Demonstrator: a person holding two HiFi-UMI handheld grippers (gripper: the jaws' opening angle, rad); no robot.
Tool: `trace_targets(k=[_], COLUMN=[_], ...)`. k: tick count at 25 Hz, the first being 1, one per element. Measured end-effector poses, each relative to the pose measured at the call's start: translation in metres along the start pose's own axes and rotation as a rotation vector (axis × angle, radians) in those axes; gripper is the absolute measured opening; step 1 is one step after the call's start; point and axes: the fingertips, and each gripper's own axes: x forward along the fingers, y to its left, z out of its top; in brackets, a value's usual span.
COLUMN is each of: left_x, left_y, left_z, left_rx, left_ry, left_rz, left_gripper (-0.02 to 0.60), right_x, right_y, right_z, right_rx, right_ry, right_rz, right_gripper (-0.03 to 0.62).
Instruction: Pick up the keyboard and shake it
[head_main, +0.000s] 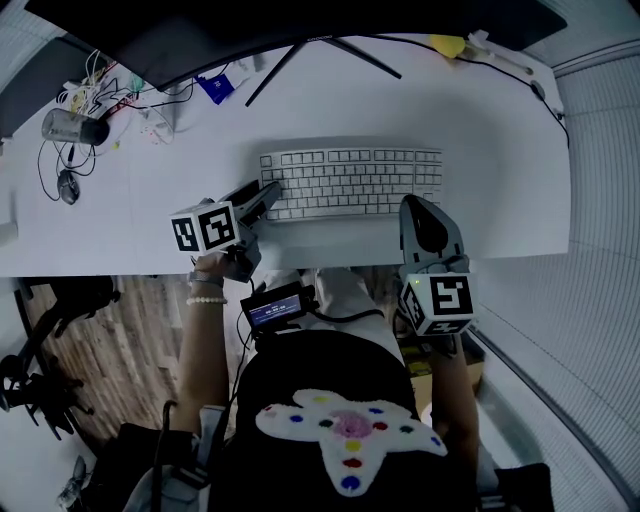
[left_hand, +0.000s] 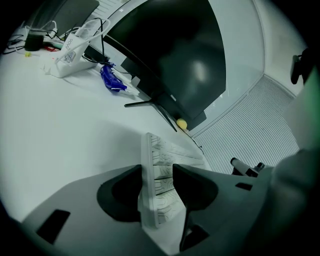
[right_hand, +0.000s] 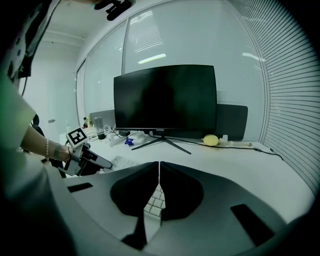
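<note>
White desk (head_main: 500, 150) filled most of what you looked down on, and the dark monitor (right_hand: 165, 97) stood on its splayed foot along the far edge. Nearer you, the pale keyboard (head_main: 350, 180) lay across the middle of the desk with its long side towards you, close to the front edge.

Your left gripper (left_hand: 157, 174) had come in at the keyboard's left end, rolled so that the board stood edge-on between the jaws. One jaw sat against the underside and the other against the keys, so the jaws were closed on that end, standing wide because of the board's thickness.

Your right gripper (right_hand: 159, 172) was by the keyboard's right front corner, pointing across the desk towards the monitor. Its jaws were pressed together with nothing between them, and a few keys showed just below their tips.

Behind the keyboard, a blue wrapper (head_main: 215, 87) lay beside the monitor's foot, and a tangle of cables (head_main: 90, 85) sat at the far left of the desk. A small yellow ball (head_main: 447, 45) rested at the far right, just beside the monitor. A bead bracelet (head_main: 206, 299) circled your left wrist.
</note>
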Motion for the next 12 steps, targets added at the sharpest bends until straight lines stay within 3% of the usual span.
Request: trace_targets(k=[5, 9, 10, 12], left_x=[-0.001, -0.001, -0.001, -0.001], left_y=[0.002, 0.003, 0.003, 0.004], left_z=[0.000, 0.000, 0.000, 0.000], left_rx=[0.001, 0.001, 0.001, 0.002], left_ry=[-0.001, 0.000, 0.000, -0.002], left_rz=[0.016, 0.029, 0.031, 0.036], left_gripper=[0.187, 0.184, 0.181, 0.181], right_x=[0.008, 0.013, 0.015, 0.019], right_y=[-0.030, -0.054, -0.060, -0.072], right_z=[-0.023, -0.040, -0.045, -0.054], right_rx=[-0.014, -0.001, 0.005, 0.035], right_ry=[0.068, 0.117, 0.128, 0.152], right_rz=[-0.048, -0.036, -0.032, -0.017], right_gripper=[0.034, 0.039, 0.054, 0.162])
